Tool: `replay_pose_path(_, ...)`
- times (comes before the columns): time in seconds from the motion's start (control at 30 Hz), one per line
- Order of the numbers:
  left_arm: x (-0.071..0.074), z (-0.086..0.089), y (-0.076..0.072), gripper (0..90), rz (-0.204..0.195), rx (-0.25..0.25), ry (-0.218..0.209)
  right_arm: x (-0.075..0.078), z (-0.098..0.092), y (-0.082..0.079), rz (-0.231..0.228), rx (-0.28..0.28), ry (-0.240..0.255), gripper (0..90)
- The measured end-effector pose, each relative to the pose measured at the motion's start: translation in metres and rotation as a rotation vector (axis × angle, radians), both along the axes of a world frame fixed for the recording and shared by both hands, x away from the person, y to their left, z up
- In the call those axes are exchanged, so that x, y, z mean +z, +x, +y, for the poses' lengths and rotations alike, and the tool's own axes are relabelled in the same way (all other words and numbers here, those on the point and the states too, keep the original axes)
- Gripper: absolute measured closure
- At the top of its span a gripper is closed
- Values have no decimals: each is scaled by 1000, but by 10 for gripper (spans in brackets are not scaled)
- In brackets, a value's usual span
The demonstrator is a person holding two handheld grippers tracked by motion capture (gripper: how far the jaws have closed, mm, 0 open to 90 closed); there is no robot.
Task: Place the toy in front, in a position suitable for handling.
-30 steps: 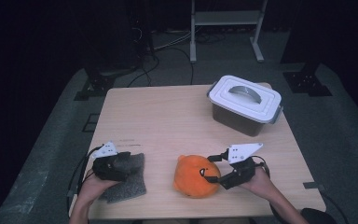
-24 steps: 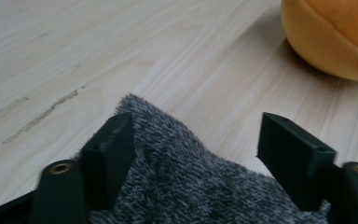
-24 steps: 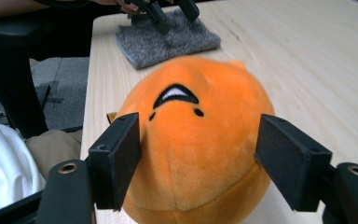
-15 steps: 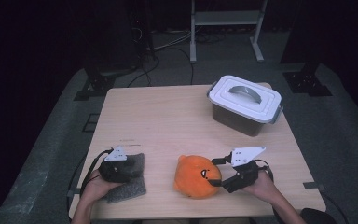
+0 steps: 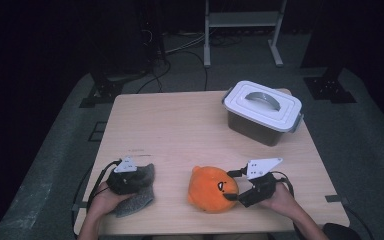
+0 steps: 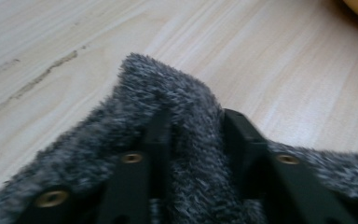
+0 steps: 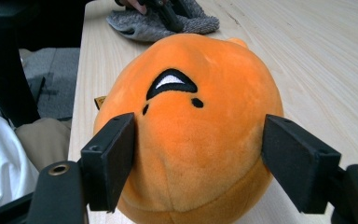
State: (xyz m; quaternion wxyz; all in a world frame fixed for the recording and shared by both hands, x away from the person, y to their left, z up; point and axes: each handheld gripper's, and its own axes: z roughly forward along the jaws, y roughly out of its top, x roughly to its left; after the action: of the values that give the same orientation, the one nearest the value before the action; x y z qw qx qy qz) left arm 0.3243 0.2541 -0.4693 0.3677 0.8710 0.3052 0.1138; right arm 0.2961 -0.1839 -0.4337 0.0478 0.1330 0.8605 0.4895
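High view: two soft things lie near the front edge of the table [image 5: 180,125], each with a gripper on it.
Grey cloth: the fuzzy grey cloth [image 5: 136,192] lies at the front left, under the left gripper [image 5: 125,177].
Left jaws: they have just been closing, and a fold of the cloth [image 6: 186,154] is now pinched up between them.
Change: a second ago these jaws stood wider over the flat cloth; now the cloth looks ready to lift.
Orange plush toy: the round toy [image 5: 212,189] sits at the front middle, well apart from the cloth.
Right jaws: the right gripper [image 7: 198,154] has its jaws wide, one on each side of the toy [image 7: 191,135]. They have been opening a little, and I cannot tell if they squeeze it.
Box: a grey box with a white lid [image 5: 263,111] stands at the back right, lid shut, a likely place for both things.
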Motion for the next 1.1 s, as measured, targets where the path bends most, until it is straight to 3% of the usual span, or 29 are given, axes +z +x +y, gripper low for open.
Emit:
replay_pose_path(0.13, 1, -2, 3, 782, 2, -15, -12, -6, 0, 2, -3, -1, 27, 257)
replay_pose_path(0.27, 9, -10, 3, 791, -3, -59, -73, -7, 2, 4, -21, 2, 23, 257)
replay_pose_path(0.43, 31, -42, -2, 791, -54, -192, -221, -10, 4, 9, -22, 10, 37, 257)
replay_pose_path(0.57, 50, -75, -8, 791, -105, -312, -270, -10, 6, 15, -32, 13, 38, 254)
replay_pose_path(0.7, 61, -106, -9, 790, -111, -408, -330, -9, 12, 21, -28, 18, 39, 255)
replay_pose_path(0.73, 61, -114, -9, 790, -107, -433, -336, -9, 13, 22, -28, 18, 41, 255)
replay_pose_path(0.83, 51, -129, -13, 789, -100, -482, -288, -9, 13, 23, -30, 20, 36, 265)
replay_pose_path(0.93, 45, -122, -13, 790, -93, -478, -310, -10, 10, 22, -33, 28, 24, 280)
replay_pose_path(1.1, 37, -104, -15, 787, -93, -452, -224, -11, 7, 19, -30, 9, 25, 294)
